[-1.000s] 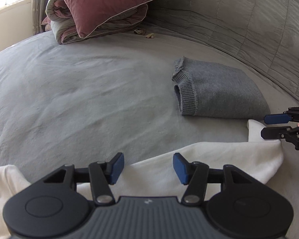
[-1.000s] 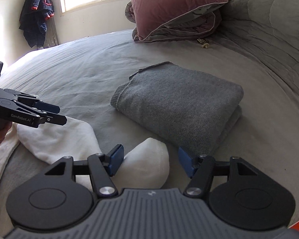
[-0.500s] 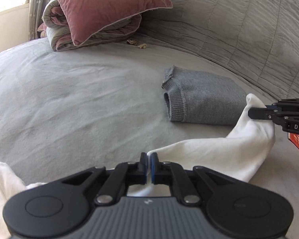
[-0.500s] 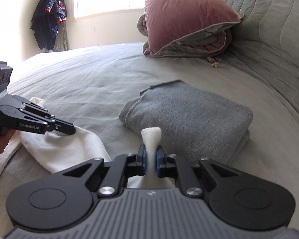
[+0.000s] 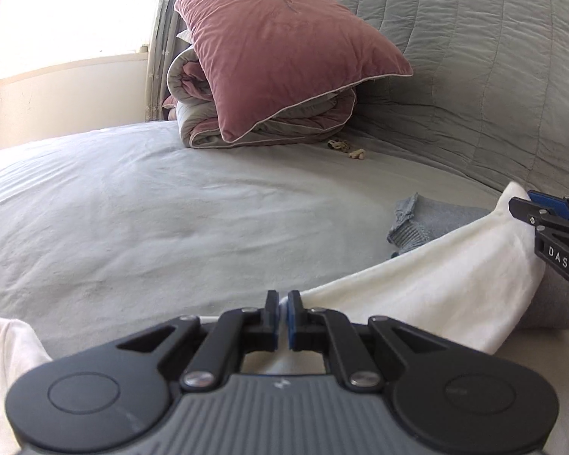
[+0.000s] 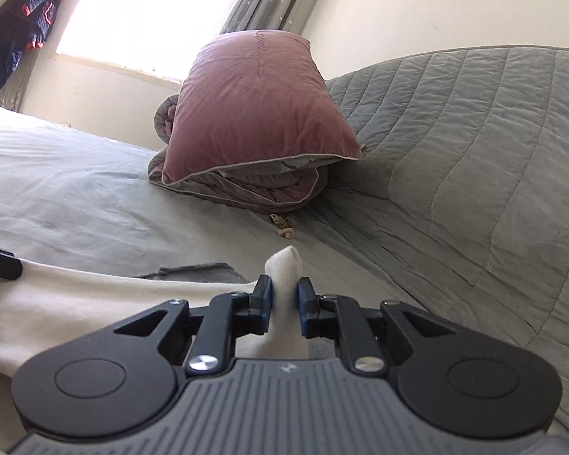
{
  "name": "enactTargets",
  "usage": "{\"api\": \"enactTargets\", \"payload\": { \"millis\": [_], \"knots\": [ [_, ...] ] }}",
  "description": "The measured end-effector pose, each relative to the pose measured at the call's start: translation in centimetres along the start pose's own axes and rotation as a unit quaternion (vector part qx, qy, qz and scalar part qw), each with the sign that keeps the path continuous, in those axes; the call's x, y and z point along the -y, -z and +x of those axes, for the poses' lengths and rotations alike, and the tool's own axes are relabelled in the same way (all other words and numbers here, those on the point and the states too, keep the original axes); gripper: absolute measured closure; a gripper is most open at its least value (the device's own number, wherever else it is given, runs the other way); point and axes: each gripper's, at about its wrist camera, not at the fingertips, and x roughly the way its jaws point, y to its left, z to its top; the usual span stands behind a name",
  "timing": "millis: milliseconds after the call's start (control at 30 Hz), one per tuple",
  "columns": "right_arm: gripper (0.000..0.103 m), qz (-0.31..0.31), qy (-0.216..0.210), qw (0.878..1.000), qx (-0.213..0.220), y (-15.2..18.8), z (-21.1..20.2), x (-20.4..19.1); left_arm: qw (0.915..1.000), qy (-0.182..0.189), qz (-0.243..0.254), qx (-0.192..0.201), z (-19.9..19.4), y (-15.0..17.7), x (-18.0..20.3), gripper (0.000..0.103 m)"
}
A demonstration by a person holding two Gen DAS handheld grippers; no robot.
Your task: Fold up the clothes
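Left hand-held gripper point(image 5: 283, 320): black linkage arms, blue pads, silver screws, ribbed grey body. Right hand-held gripper point(image 6: 285, 303) identical; "DAS" lettering.

Home bedroom here — big bed point(image 5: 140, 204) w/ grey sheet, quilted grey headboard point(image 6: 474, 144), mauve pillow point(image 5: 284, 49) atop a rolled duvet point(image 5: 269, 129), curtained window point(image 6: 148, 15), jacket point(image 6: 19, 26) hanging by the wall

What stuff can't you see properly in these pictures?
- White garment: what kind it is; both views cut it off and the gripper bodies cover it.
- Grey sweater: mostly behind the white garment in both views.
- Small tan bits by the duvet: too small to identify.
- Hands: out of frame.
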Motion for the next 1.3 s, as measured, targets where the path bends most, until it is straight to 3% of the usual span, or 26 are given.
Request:
{"api": "enactTargets", "payload": {
  "millis": [67,133,167,333,467,567,733,800,867,1067,1300],
  "knots": [
    [0.068,-0.018,0.033,0.999,-0.018,0.6,0.9,-0.1,0.9998,0.006,-0.016,-0.003,-0.1,-0.2,-0.4,0.094],
    [0.066,0.023,0.053,0.998,-0.020,0.8,0.9,2.1,0.9994,0.015,-0.032,0.001,-0.6,-0.4,-0.7,0.086],
    [0.066,0.059,0.047,0.997,-0.018,0.8,0.7,3.4,0.9990,0.021,-0.038,0.003,-1.0,-0.6,-0.8,0.079],
    [0.066,0.203,-0.001,0.979,-0.005,0.7,0.5,8.2,0.9968,0.046,-0.065,0.009,-3.8,-2.0,-1.8,0.061],
    [0.057,0.205,-0.038,0.978,-0.005,-0.3,0.8,6.6,0.9977,0.012,-0.066,0.008,-6.7,-2.7,-4.4,0.053],
    [0.047,0.189,-0.063,0.980,-0.005,-1.2,1.1,4.9,0.9967,-0.031,-0.075,0.003,-8.4,-2.6,-7.2,0.052],
    [0.044,0.189,-0.120,0.975,0.003,-2.2,0.5,3.2,0.9904,-0.072,-0.116,0.021,-11.0,-0.6,-12.9,0.054],
    [0.043,0.194,-0.146,0.970,0.002,-2.6,0.3,2.6,0.9881,-0.066,-0.138,0.017,-10.5,0.6,-14.2,0.057],
    [0.043,0.195,-0.174,0.965,0.001,-3.2,0.2,1.8,0.9851,-0.055,-0.162,0.011,-9.8,1.7,-15.2,0.067],
    [0.043,0.183,-0.258,0.949,-0.014,-5.1,-0.3,-1.8,0.9732,-0.024,-0.228,-0.002,-8.1,4.6,-18.0,0.068],
    [0.043,0.153,-0.399,0.901,-0.081,-8.1,0.4,-9.6,0.9620,-0.005,-0.273,0.013,-8.6,5.3,-19.8,0.071]
  ]
}}
